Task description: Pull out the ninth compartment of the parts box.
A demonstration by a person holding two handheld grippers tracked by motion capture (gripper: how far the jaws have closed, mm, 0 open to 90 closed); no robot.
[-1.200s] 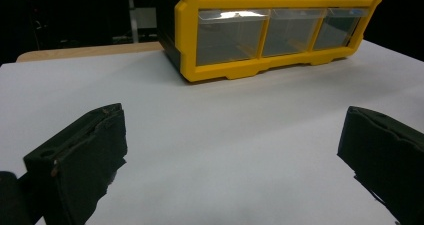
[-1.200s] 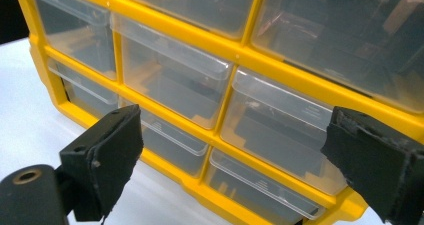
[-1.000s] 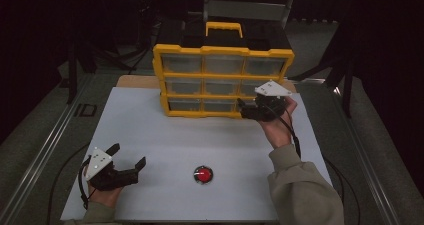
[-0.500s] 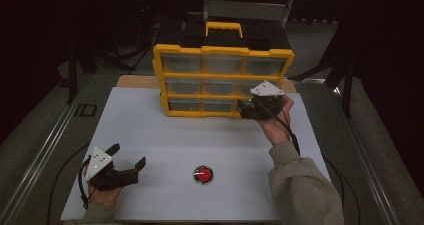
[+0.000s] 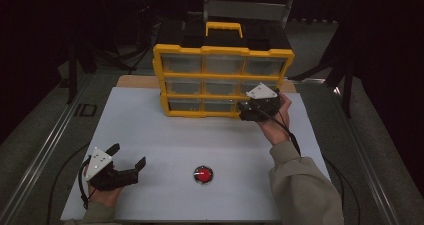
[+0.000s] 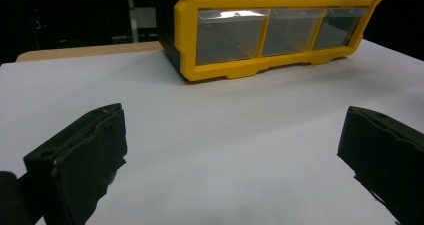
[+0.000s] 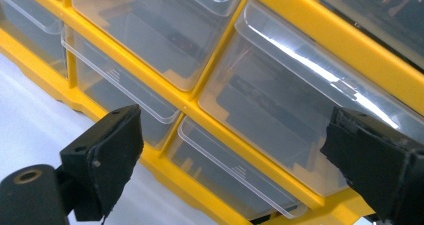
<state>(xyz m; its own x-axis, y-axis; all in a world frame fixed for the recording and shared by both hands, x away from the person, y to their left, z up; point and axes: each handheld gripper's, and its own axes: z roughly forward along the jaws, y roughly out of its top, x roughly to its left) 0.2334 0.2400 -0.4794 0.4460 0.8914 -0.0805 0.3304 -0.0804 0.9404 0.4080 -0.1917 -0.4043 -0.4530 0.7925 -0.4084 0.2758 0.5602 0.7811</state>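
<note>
A yellow organizer [image 5: 222, 80] with a black handle top stands at the back of the white table [image 5: 165, 135], its clear drawers all pushed in. My right gripper [image 5: 241, 111] is held open right in front of its lower right drawers. In the right gripper view the open right gripper [image 7: 240, 160] frames a tilted clear drawer [image 7: 300, 125], with nothing between the jaws. My left gripper [image 5: 128, 155] rests open at the front left. In its own view the left gripper [image 6: 230, 155] spans bare table, and the organizer [image 6: 270, 30] is farther off.
A small red round object [image 5: 203, 174] on a dark base lies on the table near the front centre. A wooden board edge [image 5: 135, 81] shows behind the white surface. Metal rails [image 5: 45, 150] run along both table sides.
The right gripper has edged slightly closer to the organizer's lower right drawers. The left gripper and the red object have stayed where they were.
</note>
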